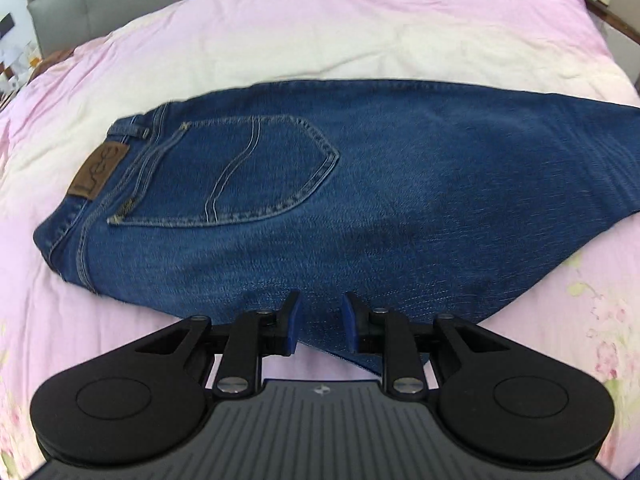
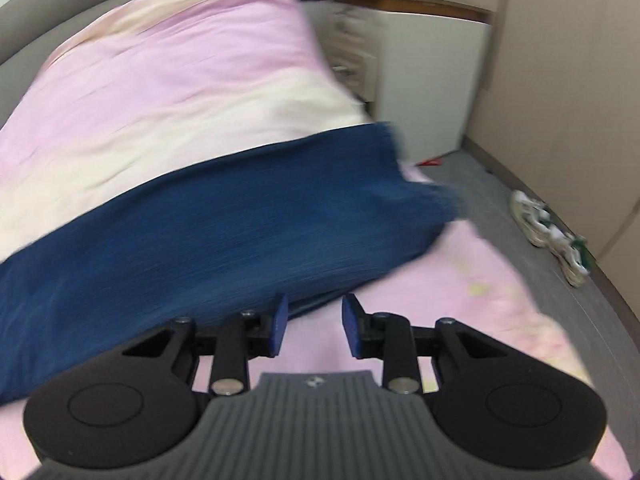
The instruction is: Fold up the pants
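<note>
- The fingers of the left gripper (image 1: pixel 319 322) stand apart with nothing between them, their blue pads at the near edge of the jeans (image 1: pixel 320 184), above the denim without a clear touch
- The fingers of the right gripper (image 2: pixel 314 324) are likewise apart and hold nothing; the left pad sits just at the near fold of the jeans (image 2: pixel 240 232), the right pad over bare bedspread
- The jeans lie folded lengthwise across the bed (image 1: pixel 320 40), one leg on the other, back pocket (image 1: pixel 248 168) facing up
- The waistband with its brown leather patch (image 1: pixel 100 170) lies toward the left side of the bed; the legs run off toward the right side
- In the right wrist view the hems (image 2: pixel 424 184) reach close to the bed's right edge; this view is blurred
- The bedspread is pink and cream, with a flower print along its near edge
- A grey headboard (image 1: pixel 68 4) stands at the far left corner
- On the grey floor beside the bed lie white shoes (image 2: pixel 552 236), and a white cabinet (image 2: pixel 424 80) stands beyond the bed's far right corner
</note>
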Motion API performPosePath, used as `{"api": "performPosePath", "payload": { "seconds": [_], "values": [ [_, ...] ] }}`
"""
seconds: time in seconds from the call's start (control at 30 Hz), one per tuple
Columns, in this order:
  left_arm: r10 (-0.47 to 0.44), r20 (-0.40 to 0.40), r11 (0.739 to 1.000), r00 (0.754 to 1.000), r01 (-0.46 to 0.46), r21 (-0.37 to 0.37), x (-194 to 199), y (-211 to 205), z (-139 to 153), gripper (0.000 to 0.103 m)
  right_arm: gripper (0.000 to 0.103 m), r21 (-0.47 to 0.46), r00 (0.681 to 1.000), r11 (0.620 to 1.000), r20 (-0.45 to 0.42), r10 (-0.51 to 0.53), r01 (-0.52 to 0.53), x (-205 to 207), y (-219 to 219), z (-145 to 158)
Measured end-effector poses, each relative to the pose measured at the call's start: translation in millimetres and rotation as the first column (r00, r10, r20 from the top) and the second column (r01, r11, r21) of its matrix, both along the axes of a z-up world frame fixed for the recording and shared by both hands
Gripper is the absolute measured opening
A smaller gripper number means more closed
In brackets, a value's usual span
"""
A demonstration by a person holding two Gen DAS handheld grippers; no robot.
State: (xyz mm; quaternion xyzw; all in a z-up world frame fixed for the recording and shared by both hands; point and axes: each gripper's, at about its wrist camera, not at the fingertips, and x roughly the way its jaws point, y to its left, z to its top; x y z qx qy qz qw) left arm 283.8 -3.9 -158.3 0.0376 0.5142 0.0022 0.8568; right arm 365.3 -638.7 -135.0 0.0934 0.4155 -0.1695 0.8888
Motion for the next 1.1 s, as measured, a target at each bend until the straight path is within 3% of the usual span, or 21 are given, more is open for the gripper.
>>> {"api": "performPosePath", "payload": {
  "seconds": [0.13,0.27,0.37,0.57,0.63,0.73,0.8,0.87,0.97,1.1],
  "values": [
    [0.067,-0.037,0.998,0.997,-0.068,-0.008,7.4,1.7,-9.8,0.029,0.027,0.097,0.985,0.983,0.064,-0.163,0.157,-8.7,-70.8,-3.4],
    [0.092,-0.068,0.996,0.993,-0.091,0.024,14.6,-0.8,-15.7,0.029,0.027,0.217,0.959,0.946,0.096,-0.266,0.241,-5.8,-119.3,-16.0],
    [0.099,-0.074,0.994,0.992,-0.095,0.06,16.0,-6.2,-18.7,0.029,0.027,0.316,0.942,0.915,0.14,-0.306,0.25,2.8,-136.7,-24.6],
    [0.117,-0.09,0.99,0.989,-0.109,0.088,18.0,-9.5,-22.1,0.029,0.023,0.514,0.932,0.827,0.132,-0.338,0.227,24.8,-136.8,-60.5],
    [0.129,-0.098,0.989,0.987,-0.122,0.08,19.6,-8.0,-21.8,0.029,0.004,0.445,0.937,0.862,0.119,-0.328,0.245,28.9,-130.1,-59.6],
    [0.13,-0.106,0.99,0.986,-0.123,0.068,19.8,-4.9,-21.5,0.029,0.0,0.377,0.926,0.898,0.204,-0.317,0.225,23.6,-120.3,-39.3],
    [0.125,-0.11,0.99,0.986,-0.118,0.074,19.5,-2.9,-24.6,0.029,0.0,0.282,0.922,0.943,0.287,-0.26,0.178,19.9,-108.7,-16.9],
    [0.122,-0.123,0.989,0.985,-0.11,0.095,20.2,-1.9,-30.6,0.029,0.0,0.224,0.945,0.954,0.214,-0.246,0.198,26.3,-106.7,-21.4],
    [0.105,-0.146,0.987,0.984,-0.086,0.135,23.0,-0.8,-39.4,0.025,0.0,0.208,0.954,0.943,0.098,-0.283,0.258,34.0,-107.2,-51.3],
    [0.105,-0.152,0.984,0.983,-0.081,0.16,24.5,0.9,-36.1,0.025,0.008,0.112,0.957,0.954,0.064,-0.284,0.276,42.7,-100.8,-55.9]
  ]
}}
